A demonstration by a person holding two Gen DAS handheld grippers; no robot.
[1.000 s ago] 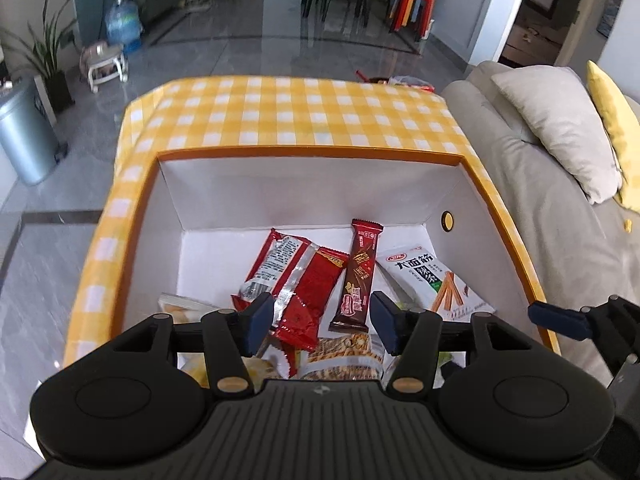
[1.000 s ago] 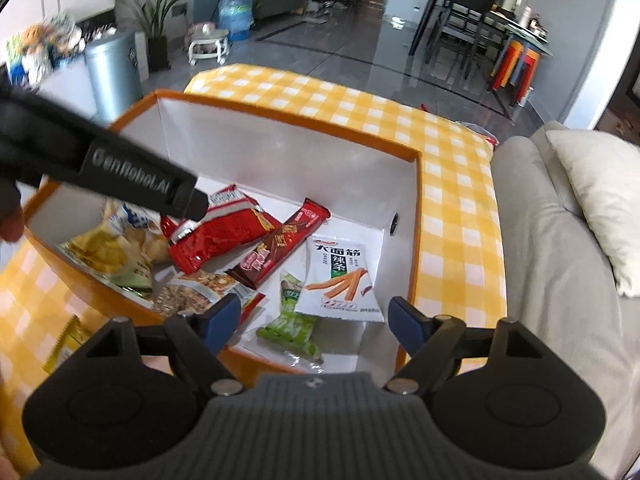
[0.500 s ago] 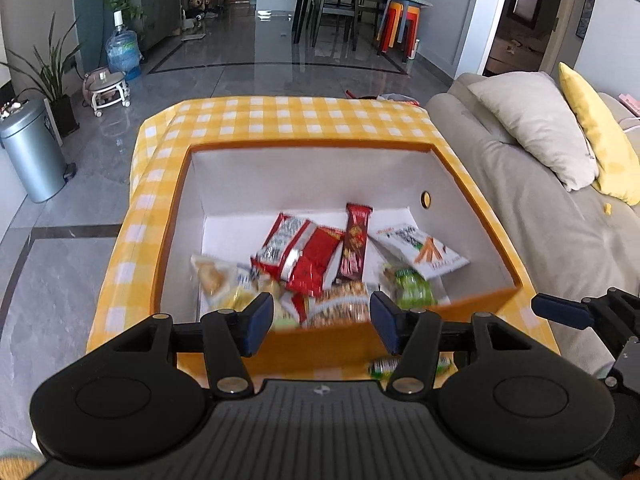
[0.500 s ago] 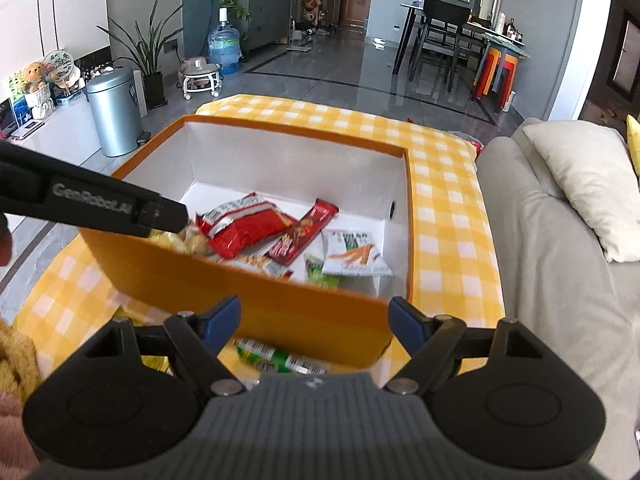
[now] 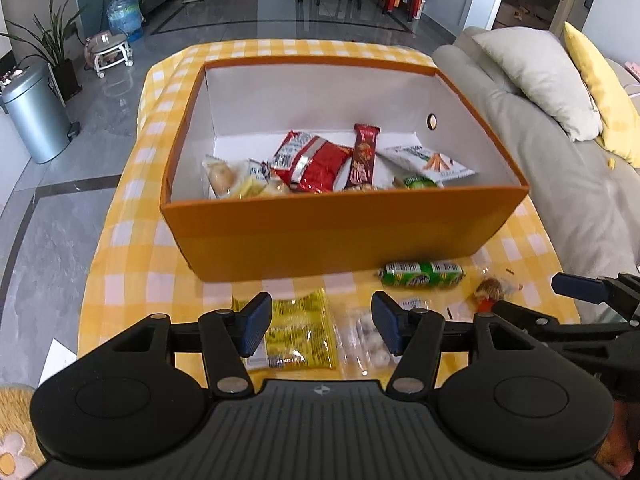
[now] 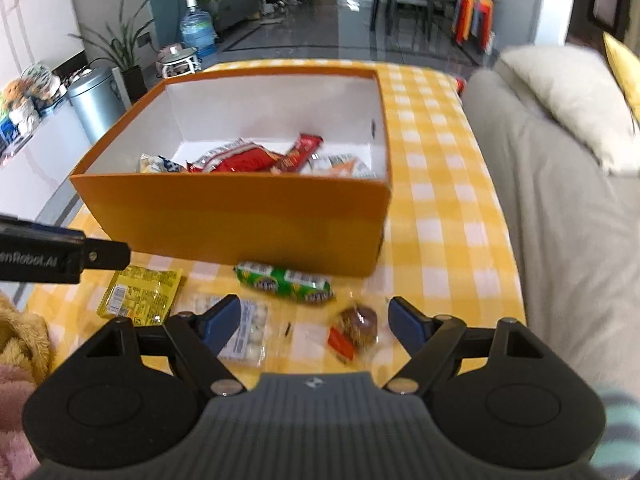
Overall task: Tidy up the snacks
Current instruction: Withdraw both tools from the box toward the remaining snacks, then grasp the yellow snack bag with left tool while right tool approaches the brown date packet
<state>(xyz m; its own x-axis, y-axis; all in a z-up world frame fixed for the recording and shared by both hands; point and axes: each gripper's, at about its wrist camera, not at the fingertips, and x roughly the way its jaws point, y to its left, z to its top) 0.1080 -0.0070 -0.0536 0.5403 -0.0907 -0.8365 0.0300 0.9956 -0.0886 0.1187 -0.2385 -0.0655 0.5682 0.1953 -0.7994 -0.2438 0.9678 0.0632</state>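
- The orange box (image 5: 344,236) stands on the yellow checked tablecloth (image 5: 132,240), its white inside open to the top, and already holds several snacks: a red packet (image 5: 316,162), a brown bar (image 5: 363,154) standing on its long side against it, a white packet with orange sticks (image 5: 430,160), and a pale packet (image 5: 224,176) at the left.
- 4 snacks lie loose on the cloth in front of the box's near wall.
- The left gripper (image 5: 318,322) hangs over the near strip of cloth with its jaws spread apart and nothing pinched between them.
- In the left wrist view, the yellow packet (image 5: 298,332) lies just below and between its blue fingers (image 5: 254,322), closer to the left one.
- A clear bag of white balls (image 5: 368,340) lies beside the yellow packet, under the right finger.
- The green sausage-shaped pack (image 5: 422,274) lies farther ahead and to the right, just beside the box's wall.
- The right gripper (image 6: 314,324) also stands wide apart and empty.
- In the right wrist view, a small brown sweet in a clear wrapper (image 6: 356,330) lies on the cloth between its fingers, nearer the right one.
- The bag of white balls (image 6: 246,332) sits under its left finger, and the green pack (image 6: 284,282) lies just ahead.
- The other gripper's dark finger reaches in from the left edge of that view, above the yellow packet (image 6: 140,294).
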